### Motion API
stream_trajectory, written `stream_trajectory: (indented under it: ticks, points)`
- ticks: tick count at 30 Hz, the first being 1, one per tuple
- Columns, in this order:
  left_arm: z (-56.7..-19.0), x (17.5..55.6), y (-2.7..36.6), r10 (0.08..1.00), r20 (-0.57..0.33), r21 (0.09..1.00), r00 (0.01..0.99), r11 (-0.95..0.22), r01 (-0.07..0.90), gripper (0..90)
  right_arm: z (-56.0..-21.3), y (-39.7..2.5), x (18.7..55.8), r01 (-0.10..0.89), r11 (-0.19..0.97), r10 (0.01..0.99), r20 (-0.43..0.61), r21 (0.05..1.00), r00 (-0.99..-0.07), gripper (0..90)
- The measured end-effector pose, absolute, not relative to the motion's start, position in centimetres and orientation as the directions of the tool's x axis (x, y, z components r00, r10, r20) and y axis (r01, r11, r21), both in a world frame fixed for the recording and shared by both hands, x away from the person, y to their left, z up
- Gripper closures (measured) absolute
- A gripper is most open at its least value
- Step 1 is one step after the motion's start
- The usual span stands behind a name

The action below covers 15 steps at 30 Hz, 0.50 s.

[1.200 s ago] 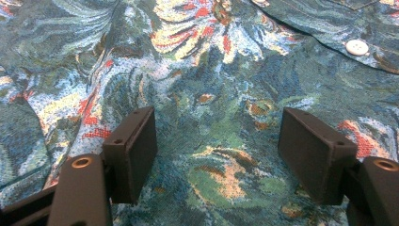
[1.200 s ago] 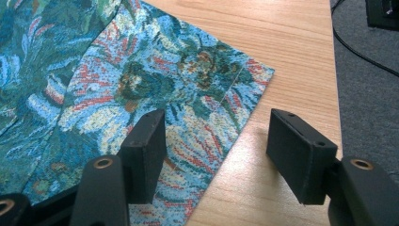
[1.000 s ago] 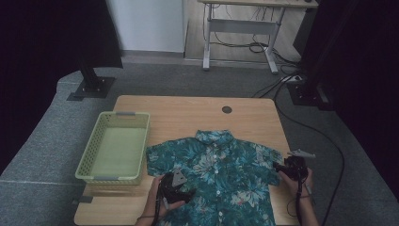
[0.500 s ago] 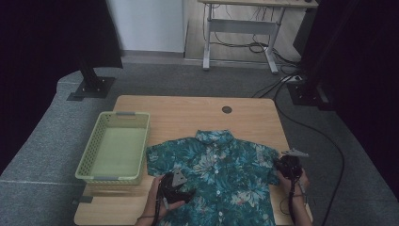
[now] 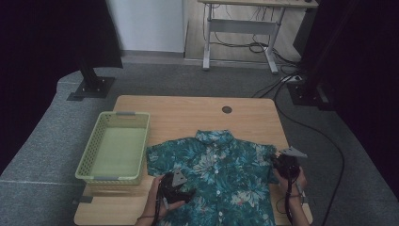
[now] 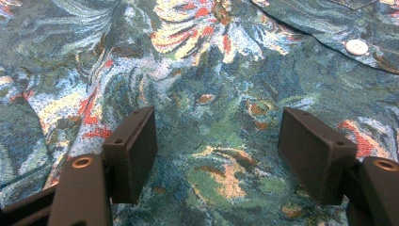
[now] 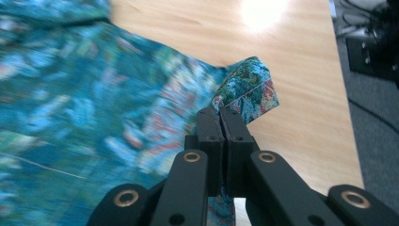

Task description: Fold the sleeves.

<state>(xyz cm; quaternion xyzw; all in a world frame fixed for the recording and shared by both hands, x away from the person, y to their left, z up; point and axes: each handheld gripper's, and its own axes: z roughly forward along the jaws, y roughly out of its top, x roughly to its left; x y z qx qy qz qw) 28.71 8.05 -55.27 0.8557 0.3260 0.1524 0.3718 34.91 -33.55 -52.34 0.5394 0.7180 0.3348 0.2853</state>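
At the left of the high view, one green basket (image 5: 114, 149) is sitting on the wooden table (image 5: 188, 110). It is a long box shape with little holes all over its walls, and it looks like plastic. Just to its right, one shirt (image 5: 219, 176) is lying flat in the lower middle of the frame, with its collar pointing to the top. The shirt is soft cloth, blue-green, with leaf and flower shapes in pale blue and red — and a row of small white buttons is running down its middle.

The left gripper (image 5: 175, 187) is resting low on the left part of the shirt, in the person's hand. In the left gripper view its two black jaws are standing wide apart, with shirt cloth lying flat between them, and one round white button (image 6: 356, 46) is showing at the upper right.

At the right of the high view, the right gripper (image 5: 285, 164) is sitting at the shirt's right sleeve. In the right gripper view its jaws are pressed together on the sleeve edge (image 7: 249, 87) — the cloth is folding up above them.
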Motion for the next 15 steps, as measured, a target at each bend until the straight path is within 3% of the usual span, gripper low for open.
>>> stream_trajectory:
  ticks: [15]
  points:
    - [-55.3, 28.7, 8.1, 0.671, 0.018, 0.736, 0.741, -0.511, 0.445, 28.7, -51.9, -29.7, 35.3, 0.552, 0.269, 0.941, -0.093, 0.789, -0.325, 86.4]
